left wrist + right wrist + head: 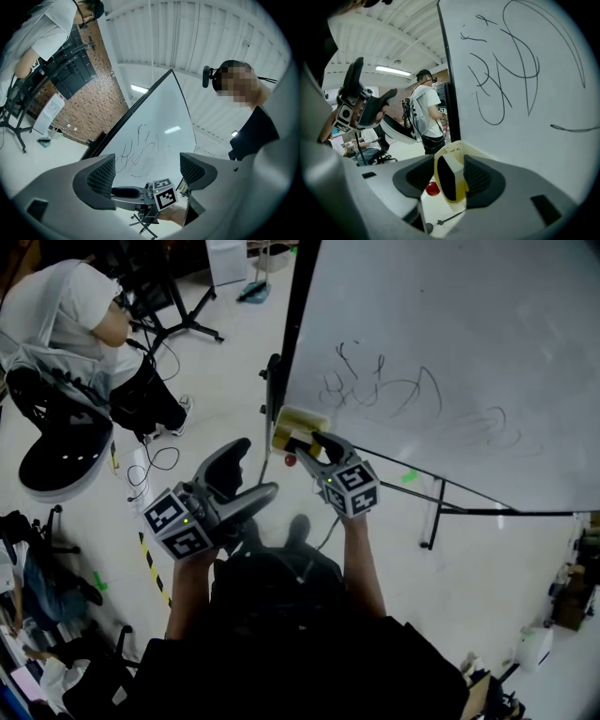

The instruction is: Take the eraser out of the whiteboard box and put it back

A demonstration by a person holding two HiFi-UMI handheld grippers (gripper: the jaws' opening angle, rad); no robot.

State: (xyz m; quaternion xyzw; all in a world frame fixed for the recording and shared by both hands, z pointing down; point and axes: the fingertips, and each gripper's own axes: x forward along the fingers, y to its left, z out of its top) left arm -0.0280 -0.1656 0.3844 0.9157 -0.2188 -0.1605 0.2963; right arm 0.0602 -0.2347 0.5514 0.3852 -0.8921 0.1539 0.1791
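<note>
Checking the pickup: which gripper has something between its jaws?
The right gripper: the yellow-and-black eraser stands between its open jaws beside the whiteboard. The left gripper has open, empty jaws.

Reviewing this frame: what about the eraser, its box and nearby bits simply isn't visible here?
1. The eraser: lower end, right gripper view, hidden by the right gripper's jaws; depth in the whiteboard box unclear.
2. Same eraser, head view: hidden behind box and gripper.
3. The red round thing: partly behind a jaw, too small in the head view to identify.
4. Box's attachment to the whiteboard: unseen in every view.
</note>
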